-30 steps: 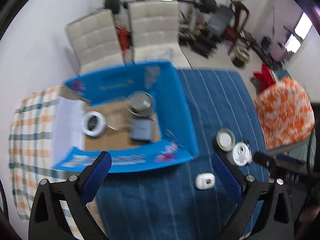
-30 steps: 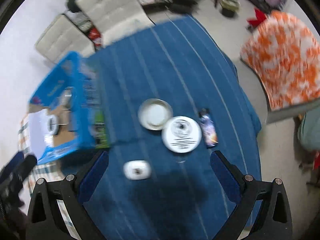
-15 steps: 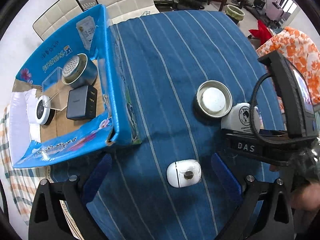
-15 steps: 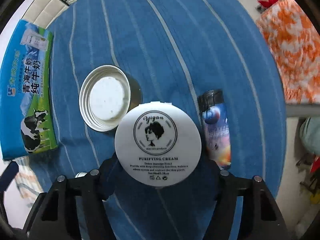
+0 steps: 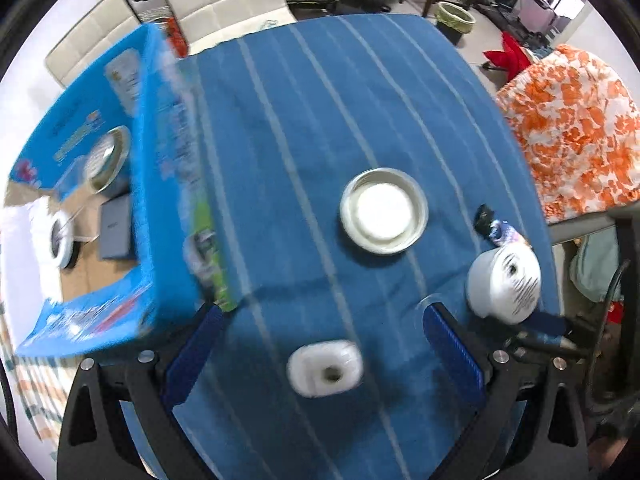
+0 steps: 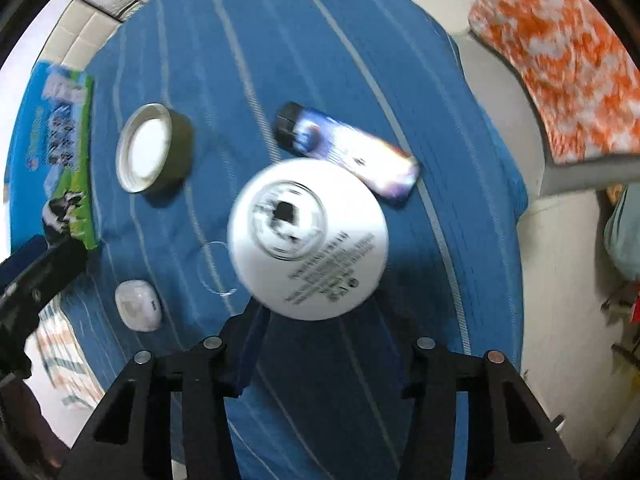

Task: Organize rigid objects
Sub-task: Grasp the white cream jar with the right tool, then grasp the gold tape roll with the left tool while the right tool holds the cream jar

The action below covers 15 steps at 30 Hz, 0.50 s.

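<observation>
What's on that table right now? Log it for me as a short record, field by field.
surface: blue striped tablecloth
left gripper: open, small white case between its fingers, pads clear of it
right gripper: jaws have just been closing, apparently now gripping the white cream jar
loose on cloth: open metal tin, lighter
blue carton: at the cloth's edge, holding a grey block, a metal can and a white round item
</observation>
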Motion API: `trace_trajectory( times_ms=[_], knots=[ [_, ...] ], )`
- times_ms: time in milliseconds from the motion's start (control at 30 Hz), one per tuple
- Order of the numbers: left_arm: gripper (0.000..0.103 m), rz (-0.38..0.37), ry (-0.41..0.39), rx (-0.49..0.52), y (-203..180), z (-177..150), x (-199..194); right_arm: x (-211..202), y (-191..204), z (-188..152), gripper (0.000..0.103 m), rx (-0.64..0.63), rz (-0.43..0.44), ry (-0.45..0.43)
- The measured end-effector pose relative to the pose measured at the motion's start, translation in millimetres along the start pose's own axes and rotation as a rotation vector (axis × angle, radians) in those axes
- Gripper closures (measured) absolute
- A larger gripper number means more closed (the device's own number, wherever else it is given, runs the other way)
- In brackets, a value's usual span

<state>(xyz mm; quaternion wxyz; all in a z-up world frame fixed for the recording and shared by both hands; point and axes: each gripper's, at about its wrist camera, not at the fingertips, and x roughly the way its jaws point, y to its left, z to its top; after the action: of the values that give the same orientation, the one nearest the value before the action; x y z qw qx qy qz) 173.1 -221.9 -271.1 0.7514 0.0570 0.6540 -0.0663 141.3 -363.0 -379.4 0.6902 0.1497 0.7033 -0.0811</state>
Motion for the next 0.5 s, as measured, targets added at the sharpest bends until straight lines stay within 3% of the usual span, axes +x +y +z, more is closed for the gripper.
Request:
trace_trajectory(
  times_ms=[67,233,300,500],
  knots=[
    [0.0,0.003,0.015,0.02,-9.4,11.0,10.3,4.3,-9.8,-1.6,0.036,0.028,0.018,0.011],
    [0.0,0.036,0.025,0.071,-22.3,31.5,28.0,2.7,-18.2,4.4,0.035,0.019,0.04,0.004],
    [0.0,-0.001,0.049,0.083,-27.5,41.2,33.8,-3.0,-13.8,5.3,0.035,0.002,0.046,-0.006],
    [0.0,-0.01,0.084,0.107,-40.8,59.5,54.9,-19.5,2.1,8.1,0.028,-0.055,0.002,-0.062]
  ],
)
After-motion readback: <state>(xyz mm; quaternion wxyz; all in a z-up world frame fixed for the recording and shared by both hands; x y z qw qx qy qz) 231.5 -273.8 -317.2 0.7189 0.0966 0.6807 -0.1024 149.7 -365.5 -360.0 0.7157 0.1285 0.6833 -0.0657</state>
